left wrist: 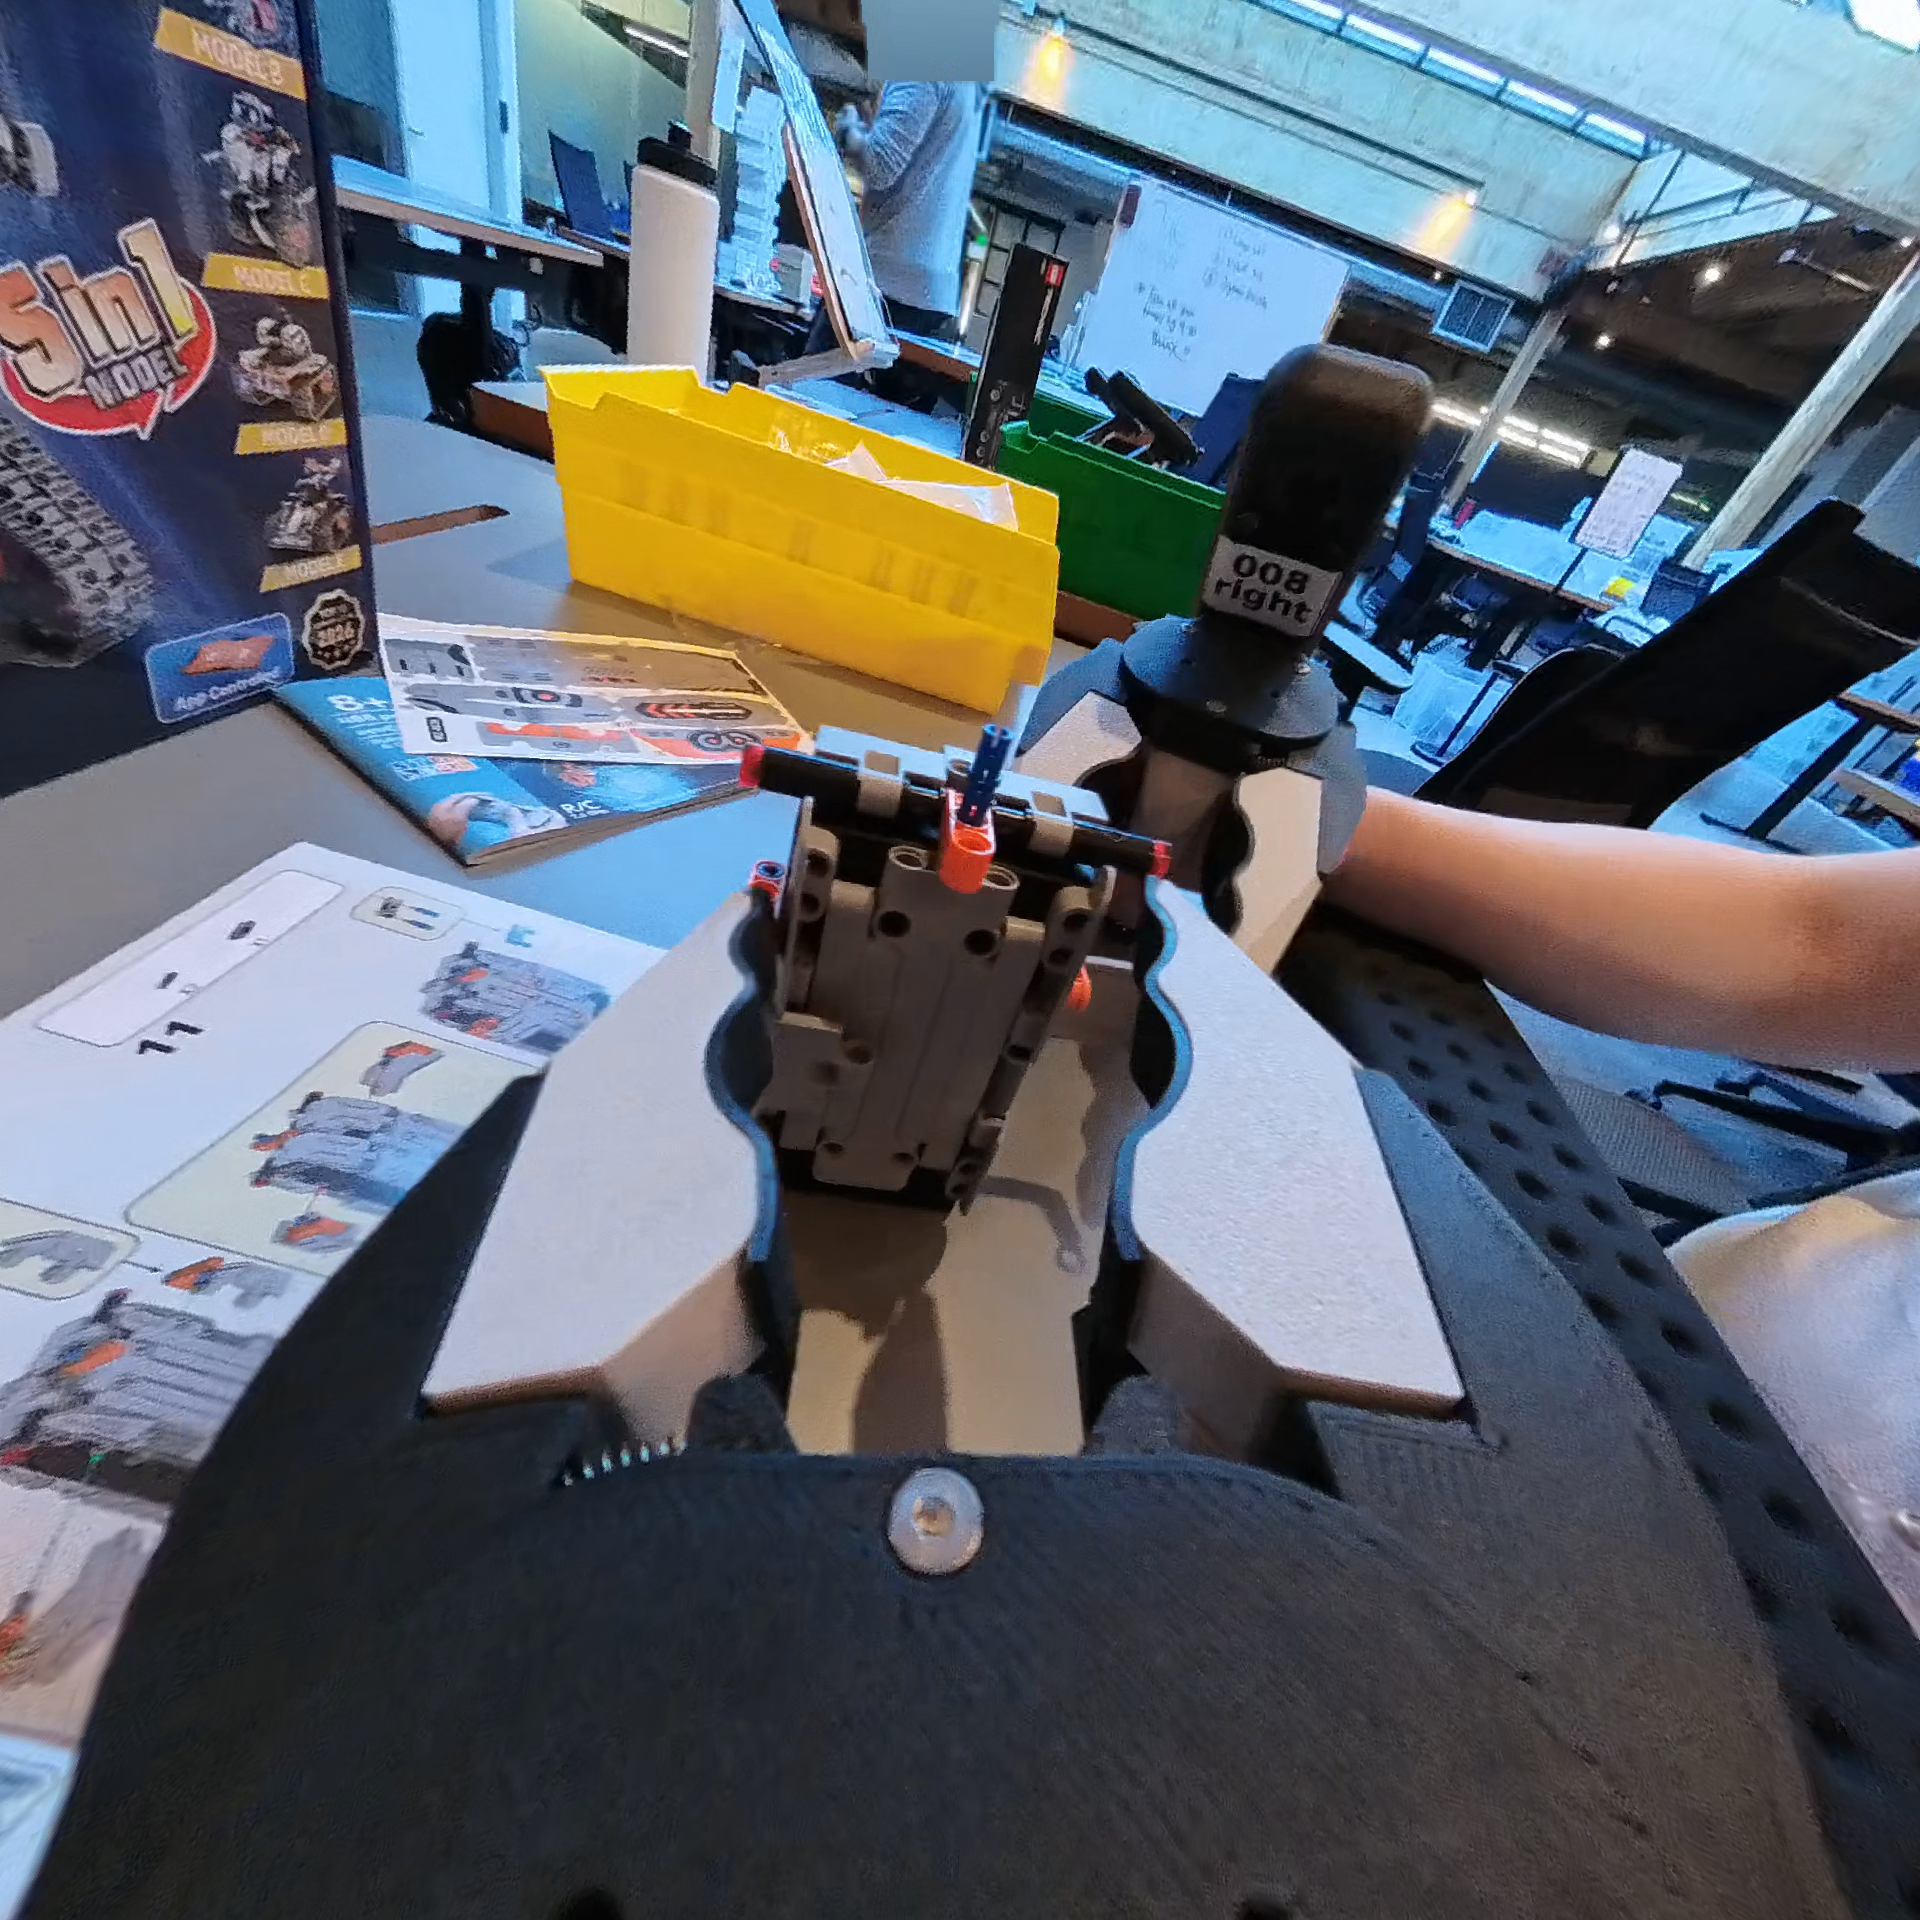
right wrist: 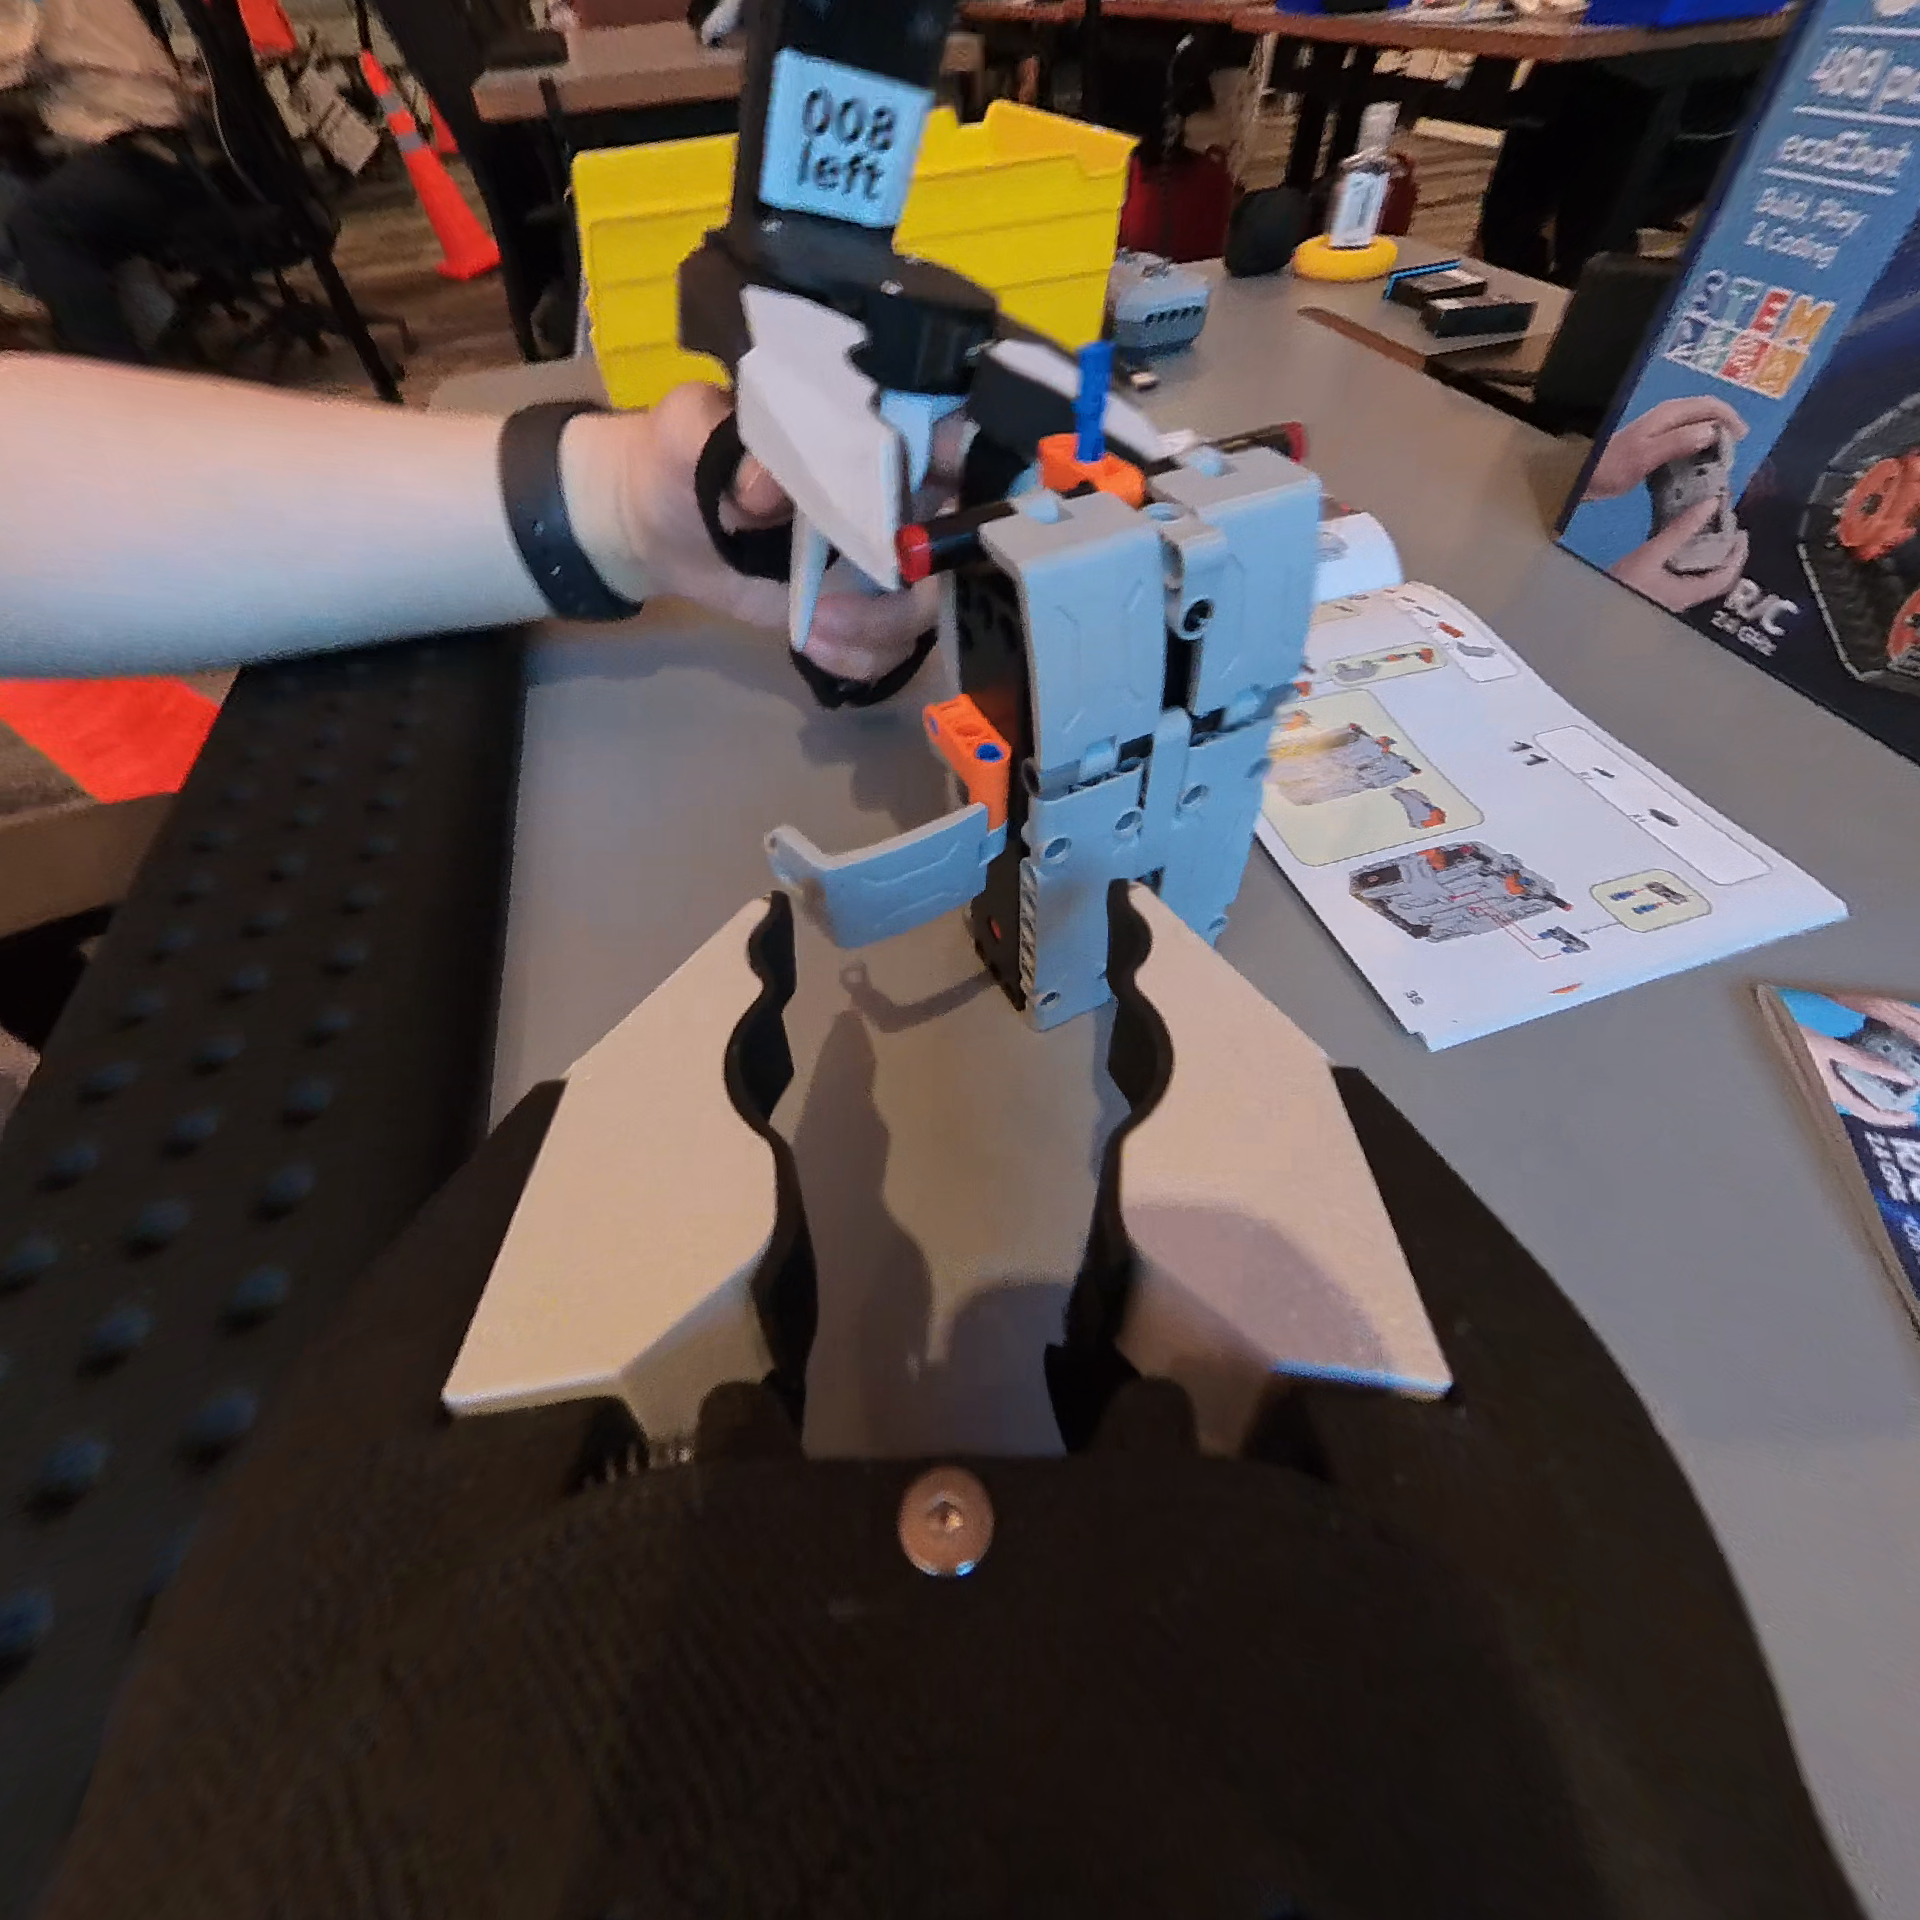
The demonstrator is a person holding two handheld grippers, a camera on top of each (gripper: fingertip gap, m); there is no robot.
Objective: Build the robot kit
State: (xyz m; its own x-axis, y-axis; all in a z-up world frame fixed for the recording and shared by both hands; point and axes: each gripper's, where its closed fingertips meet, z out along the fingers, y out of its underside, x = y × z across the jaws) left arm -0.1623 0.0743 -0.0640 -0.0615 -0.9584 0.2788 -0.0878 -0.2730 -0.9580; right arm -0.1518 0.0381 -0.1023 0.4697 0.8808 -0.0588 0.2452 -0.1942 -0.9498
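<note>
A grey brick model [left wrist: 914, 997] with a black axle, an orange connector [left wrist: 966, 842] and a blue pin [left wrist: 982, 769] on top stands upright over the grey table [right wrist: 644, 831]. My left gripper [left wrist: 956, 925] is shut on the model from both sides. It shows in the right wrist view [right wrist: 935, 468] gripping the model's [right wrist: 1122, 665] upper part, held by a hand. My right gripper [right wrist: 948, 914] is open and empty, its right fingertip [right wrist: 1127, 925] at the model's lower end. The right gripper also shows behind the model in the left wrist view [left wrist: 1184, 831].
An open instruction sheet [left wrist: 260, 1039] lies left of the model. A booklet [left wrist: 540, 800], a tall blue box [left wrist: 156, 364], a yellow bin [left wrist: 790, 540] and a green bin [left wrist: 1122, 520] stand behind. A black studded board [right wrist: 208, 987] lies along the table edge. The grippers' ends are close to 6 cm from one another.
</note>
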